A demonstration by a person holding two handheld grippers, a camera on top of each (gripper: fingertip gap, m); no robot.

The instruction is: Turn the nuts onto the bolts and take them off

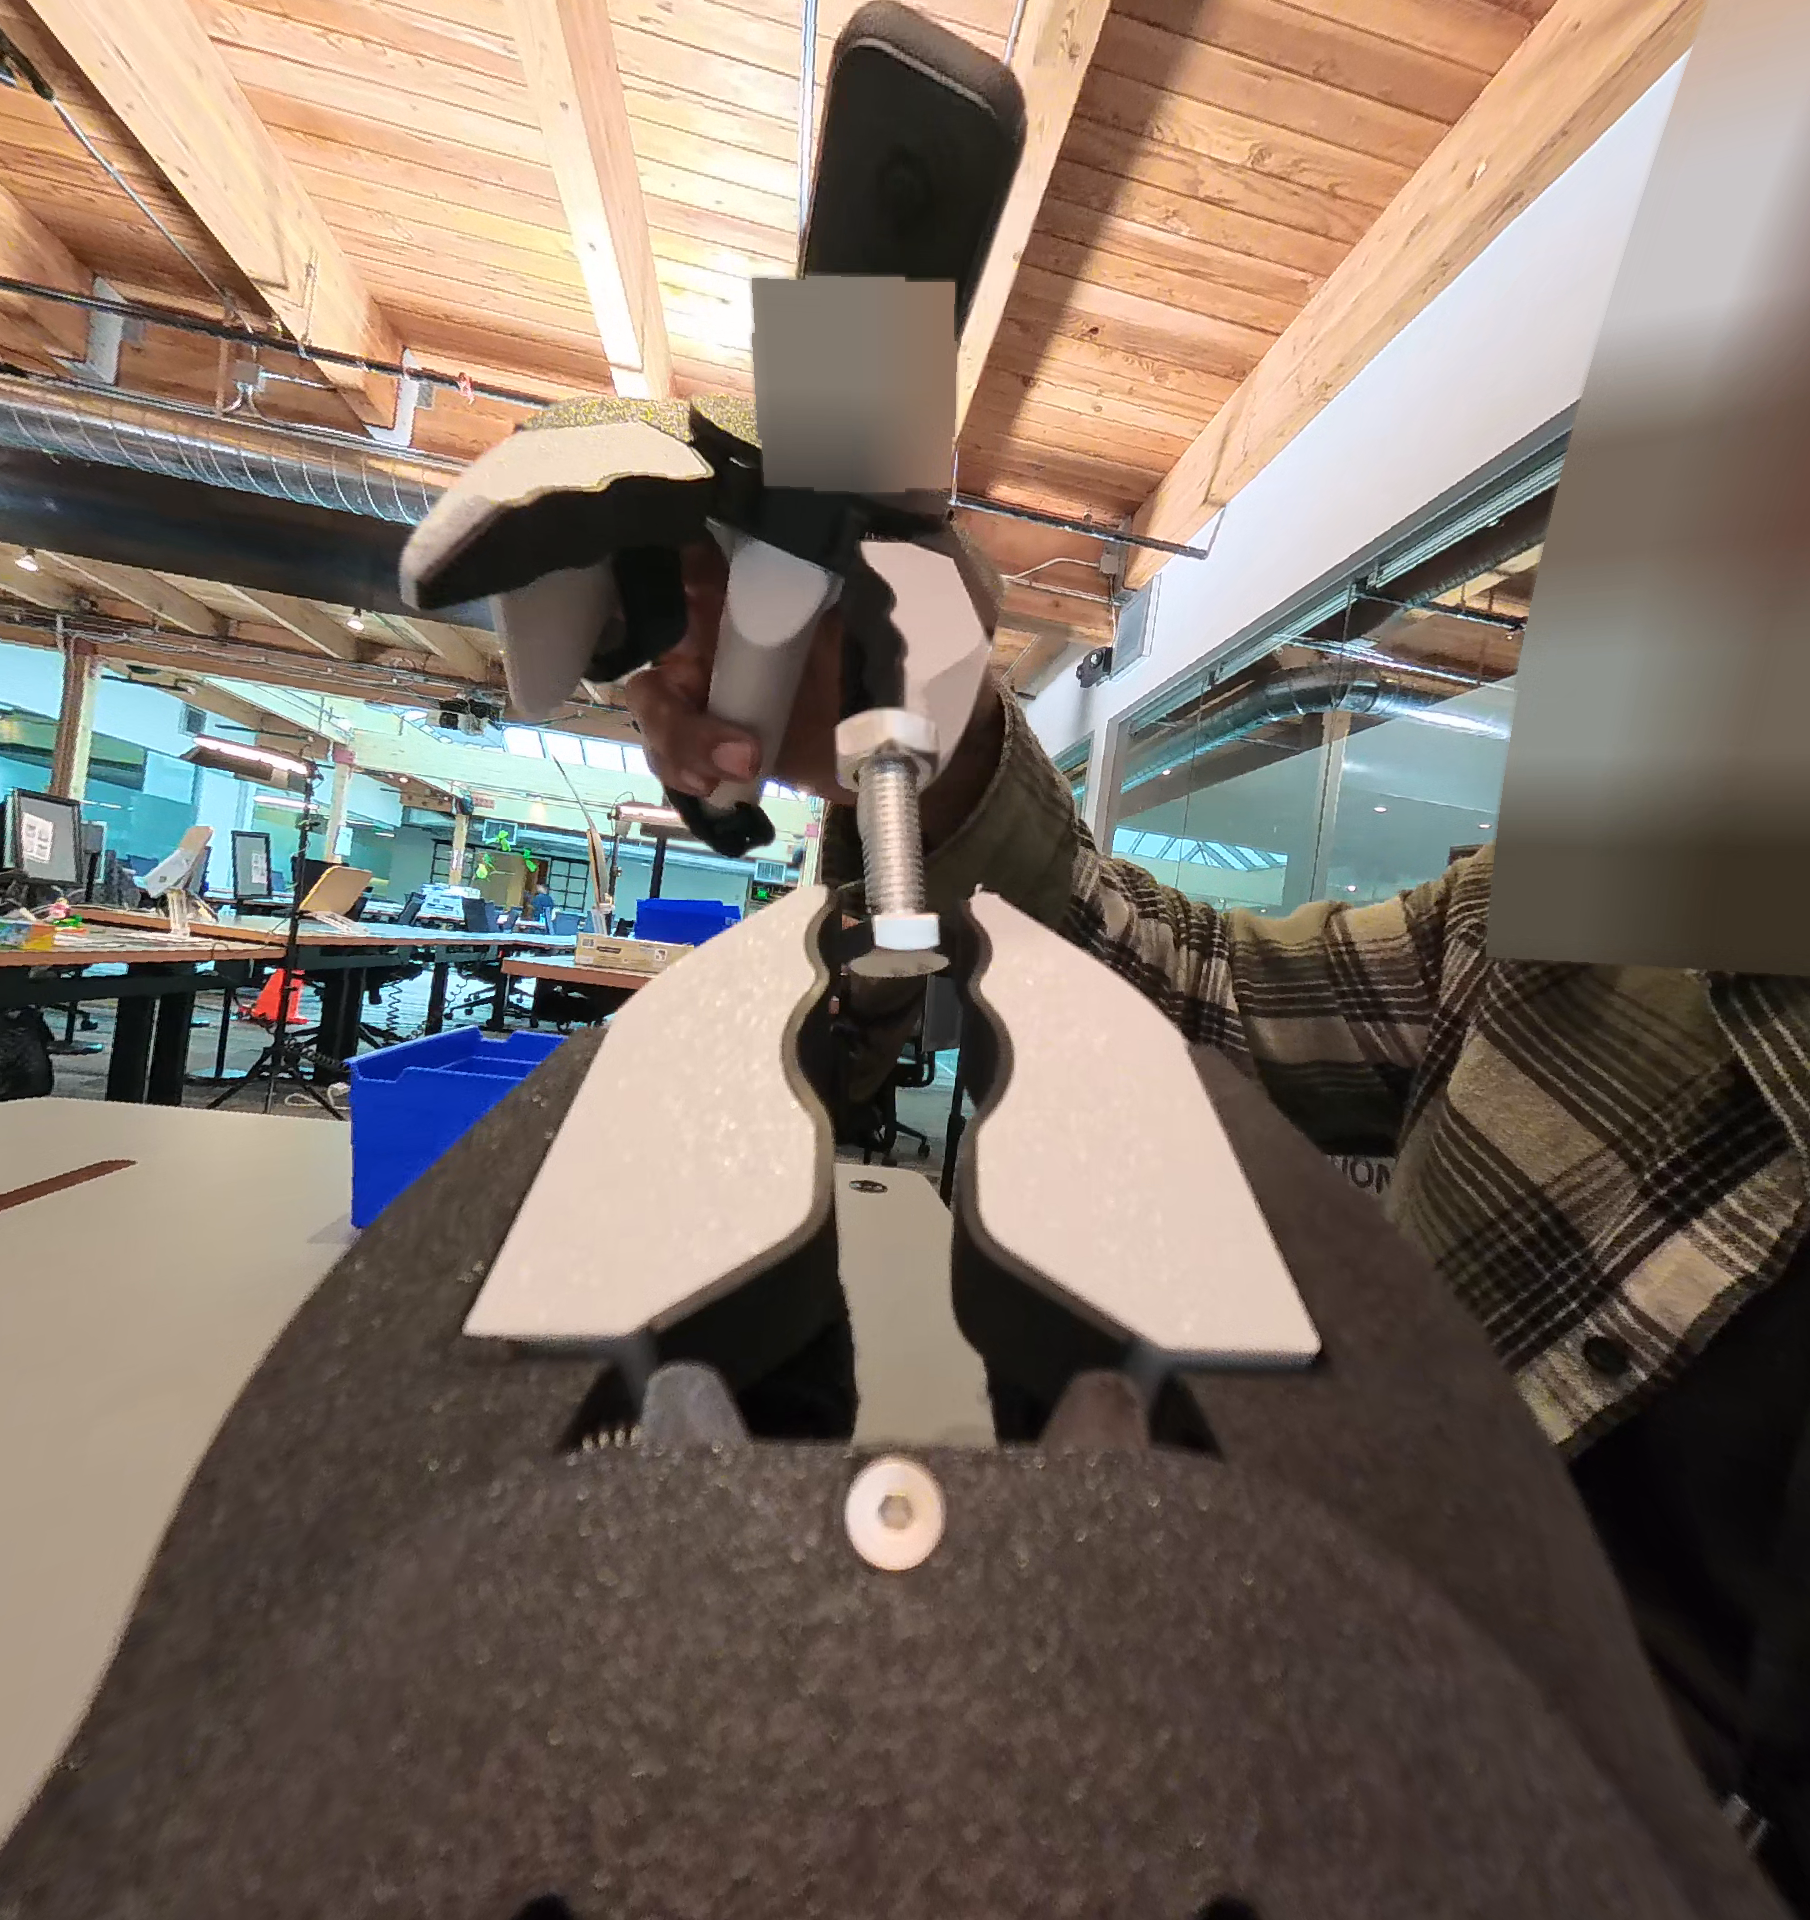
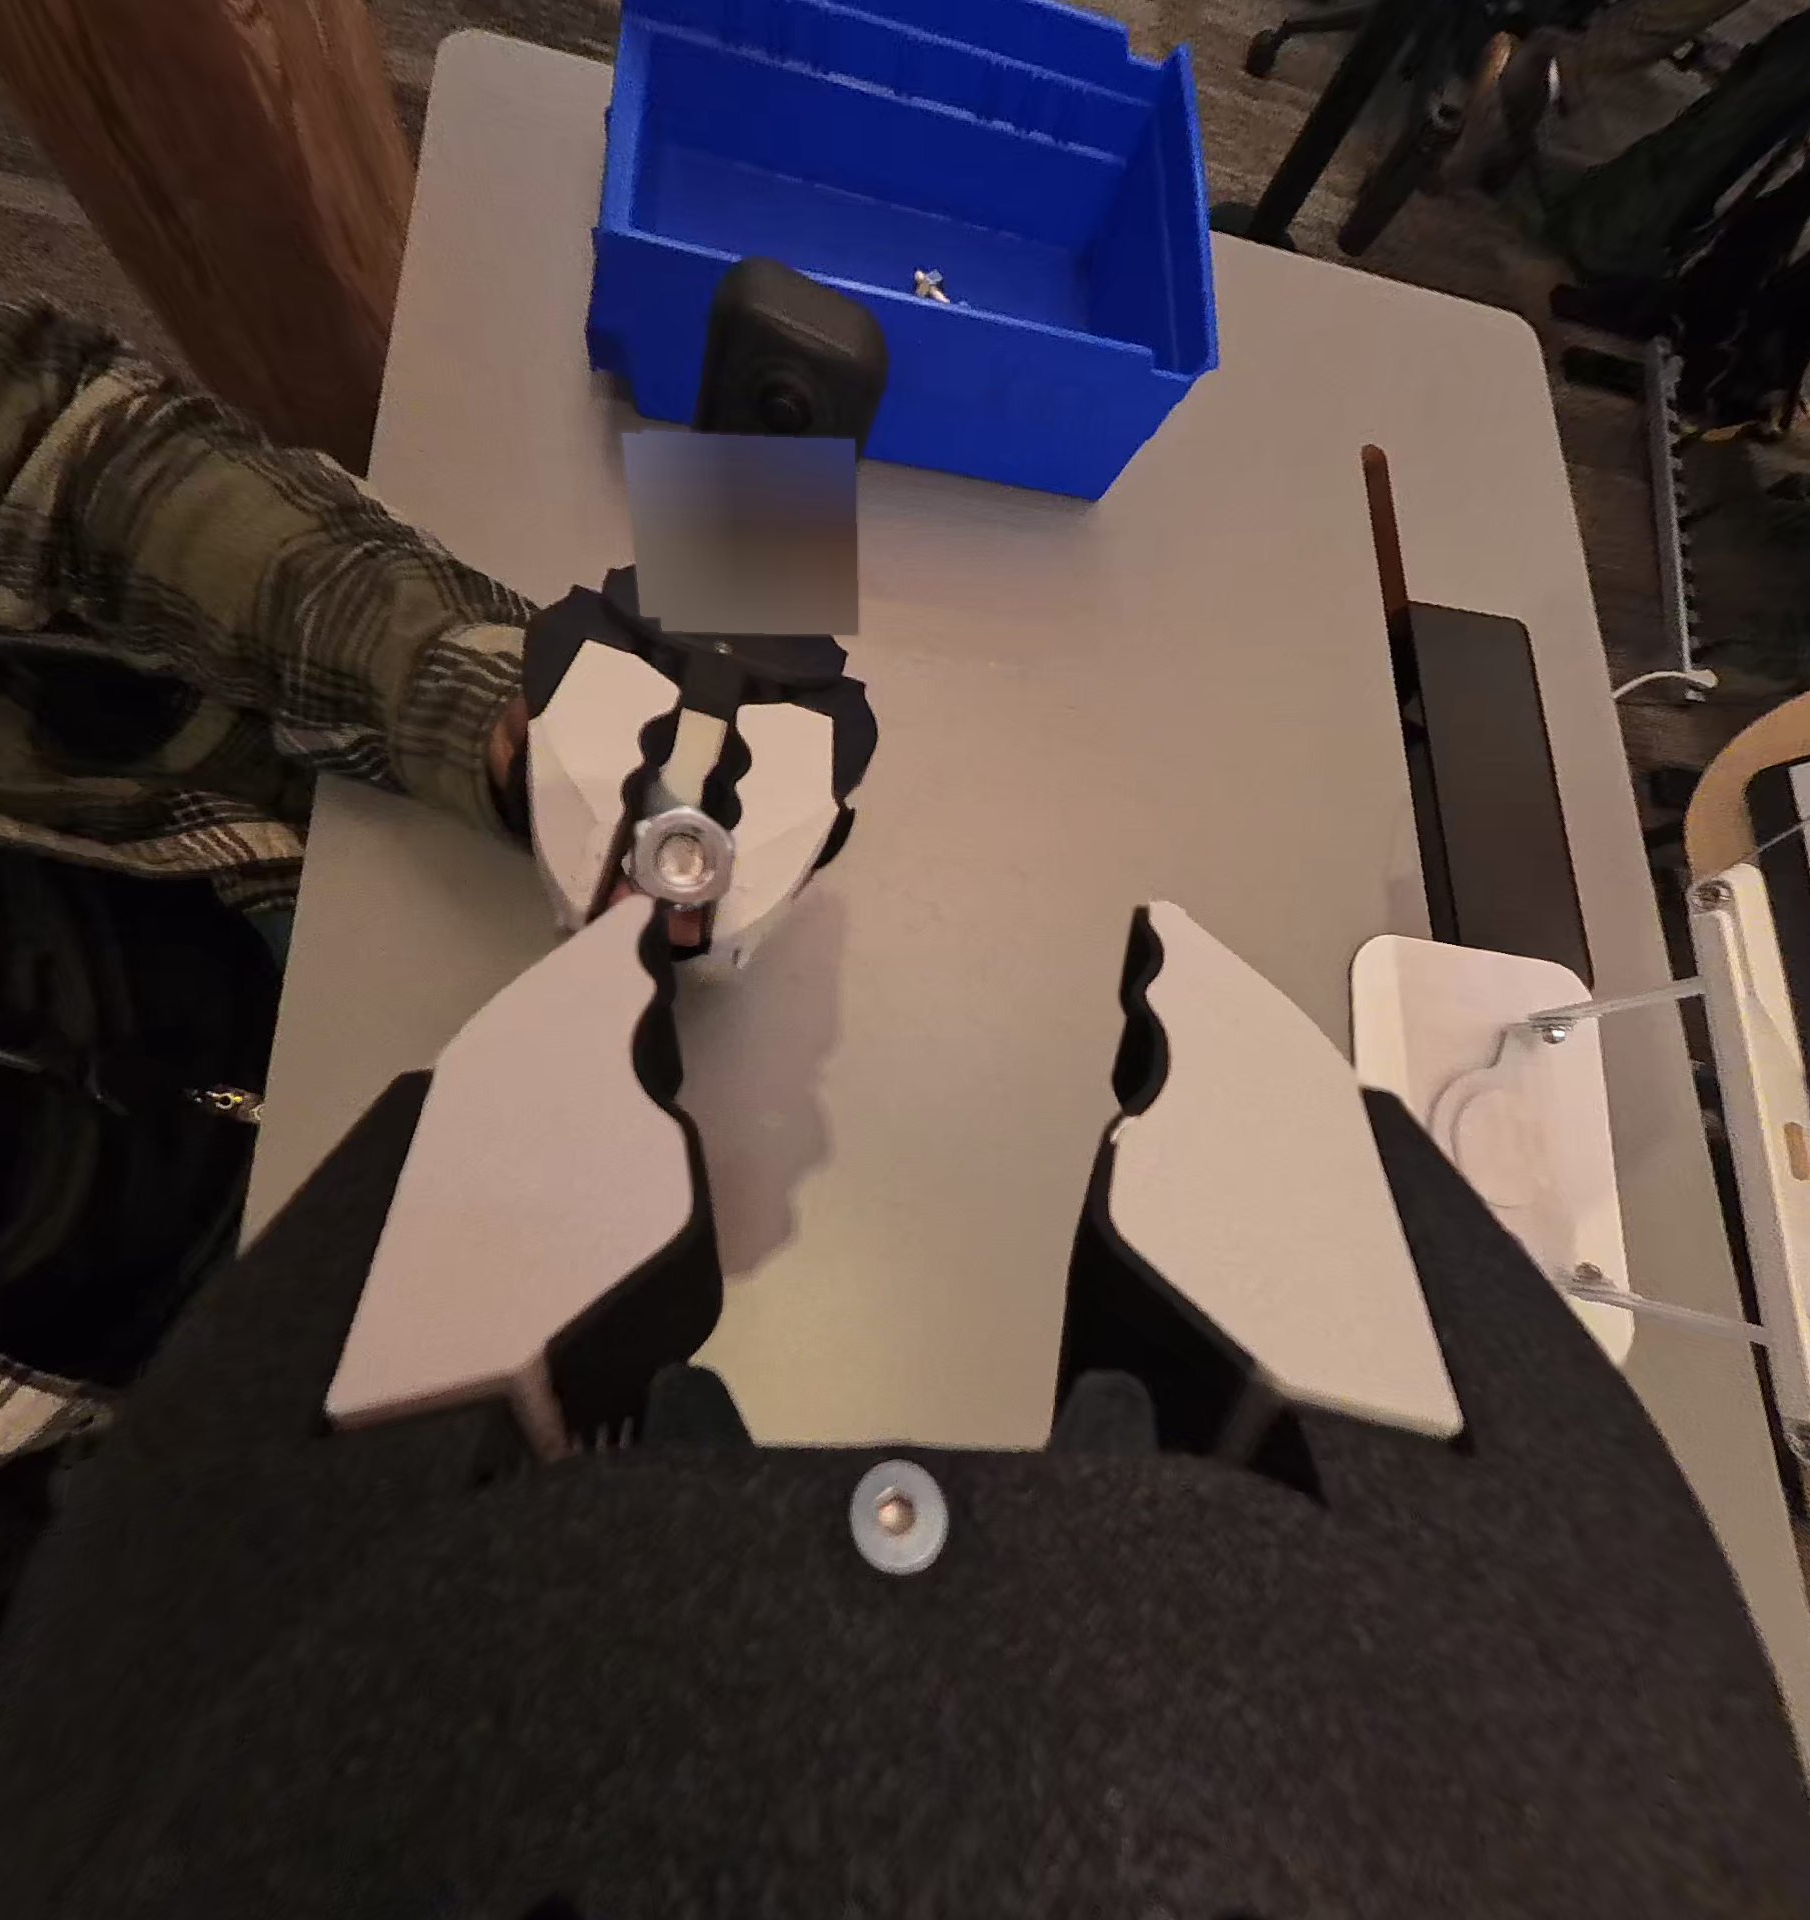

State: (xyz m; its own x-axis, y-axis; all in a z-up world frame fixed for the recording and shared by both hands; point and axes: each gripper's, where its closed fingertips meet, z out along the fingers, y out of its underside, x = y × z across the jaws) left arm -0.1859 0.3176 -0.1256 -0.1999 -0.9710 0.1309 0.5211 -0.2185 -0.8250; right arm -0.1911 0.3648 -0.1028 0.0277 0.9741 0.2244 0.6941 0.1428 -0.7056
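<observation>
while the left hand-held gripper [image 1: 896, 940] points upward and holds the bolt [image 1: 890, 831] by its lower hex end, narrow jaws pinching it, the shank stands nearly upright with a nut [image 1: 885, 740] sitting at its far, upper end. seen from above in the right wrist view, the nut [image 2: 681, 858] faces the camera as a ring around the bolt tip. right hand-held gripper [image 2: 885, 925] is spread wide and holds nothing; its left finger [image 2: 610, 935] lies just beside the nut, the other finger well apart from it, so the nut is not between them. judgement: the nut looks to be at the last threads, either just started or nearly off; cannot tell which. risks from here: if the right jaws close off-centre, one finger could push the bolt sideways and twist it in the left grip, which rests on the hex end only; a nut on few threads could drop free and fall to the bench [image 2: 1036, 727] or the floor; turning with the bolt tilted could cross-thread it. blue bin [image 2: 984, 416] stands at the far side of the bench and holds one small metal piece [image 2: 930, 284], too small to identify; otherwise its visible compartment looks bare. white tray [image 2: 1400, 997] at the right edge carries a stand fitting only.
</observation>
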